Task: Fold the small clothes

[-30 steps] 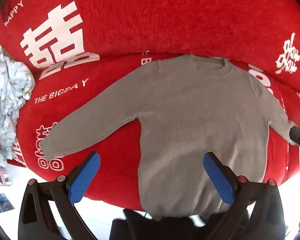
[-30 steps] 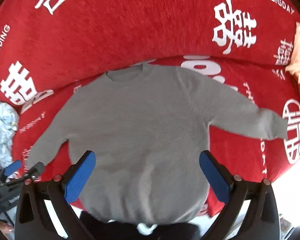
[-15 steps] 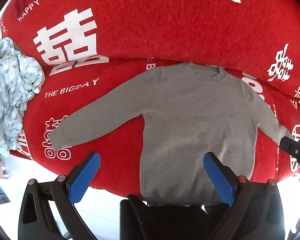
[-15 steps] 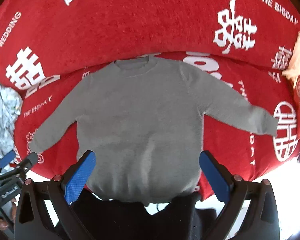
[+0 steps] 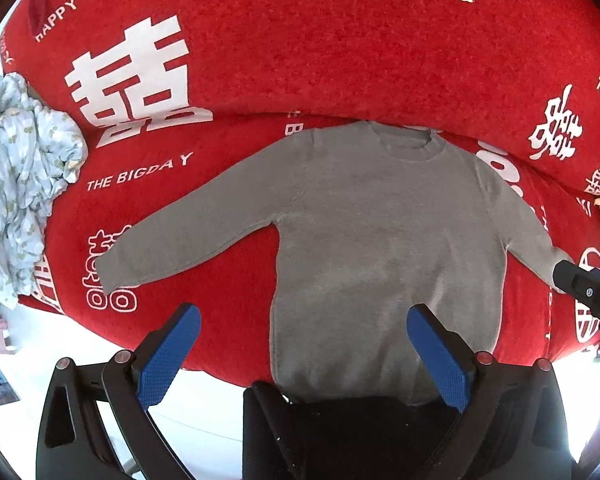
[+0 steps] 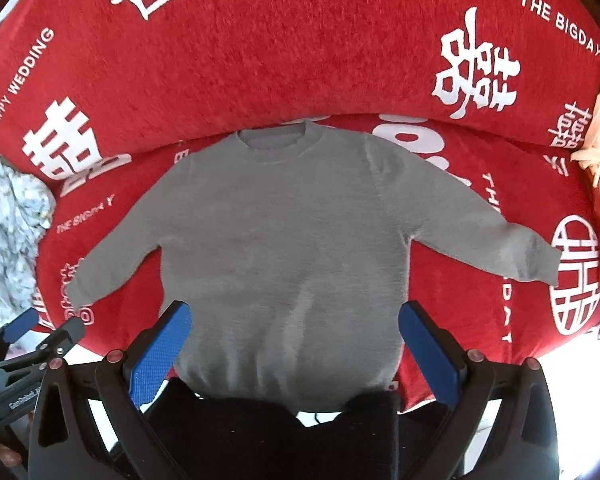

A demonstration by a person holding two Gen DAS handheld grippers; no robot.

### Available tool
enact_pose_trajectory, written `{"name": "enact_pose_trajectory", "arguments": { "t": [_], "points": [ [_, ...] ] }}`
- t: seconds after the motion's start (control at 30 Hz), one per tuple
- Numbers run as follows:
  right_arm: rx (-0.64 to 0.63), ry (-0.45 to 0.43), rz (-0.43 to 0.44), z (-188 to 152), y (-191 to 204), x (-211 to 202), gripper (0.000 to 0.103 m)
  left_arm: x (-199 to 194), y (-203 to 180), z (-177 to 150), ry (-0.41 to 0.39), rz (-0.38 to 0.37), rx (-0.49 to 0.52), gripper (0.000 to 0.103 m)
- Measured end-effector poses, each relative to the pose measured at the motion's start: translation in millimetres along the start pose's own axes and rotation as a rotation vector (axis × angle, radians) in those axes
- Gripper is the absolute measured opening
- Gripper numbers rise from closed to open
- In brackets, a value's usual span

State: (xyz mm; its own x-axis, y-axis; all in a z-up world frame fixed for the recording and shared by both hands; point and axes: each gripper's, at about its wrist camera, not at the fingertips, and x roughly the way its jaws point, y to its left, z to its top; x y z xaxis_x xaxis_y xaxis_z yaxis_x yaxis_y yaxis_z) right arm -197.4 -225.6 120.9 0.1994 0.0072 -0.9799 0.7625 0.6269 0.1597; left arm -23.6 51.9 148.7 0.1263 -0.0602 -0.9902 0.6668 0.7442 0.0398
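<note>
Lying flat on a red sofa cover (image 5: 228,312), a grey sweater (image 5: 380,232) has sleeves out; L gripper (image 5: 300,354) & R gripper (image 6: 292,350) hover above, jaws spread wide.

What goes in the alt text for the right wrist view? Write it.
A grey sweater lies flat, sleeves spread, on a red sofa cover with white lettering. The open right gripper hovers near its hem, holding nothing.
</note>
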Motion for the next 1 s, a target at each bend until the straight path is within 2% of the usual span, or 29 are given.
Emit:
{"name": "enact_pose_trajectory", "arguments": {
  "t": [0.33, 1.0],
  "points": [
    [-0.017, 0.037, 0.023, -2.7, 5.1, 5.9, 0.103, -4.2, -7.0, 3.3, -0.020, -0.002, 0.017, 0.103],
    [-0.002, 0.043, -0.008, 3.0, 0.1, 8.8, 0.103, -1.7, -2.8, 8.3, -0.015, -0.004, -0.015, 0.103]
  ]
}}
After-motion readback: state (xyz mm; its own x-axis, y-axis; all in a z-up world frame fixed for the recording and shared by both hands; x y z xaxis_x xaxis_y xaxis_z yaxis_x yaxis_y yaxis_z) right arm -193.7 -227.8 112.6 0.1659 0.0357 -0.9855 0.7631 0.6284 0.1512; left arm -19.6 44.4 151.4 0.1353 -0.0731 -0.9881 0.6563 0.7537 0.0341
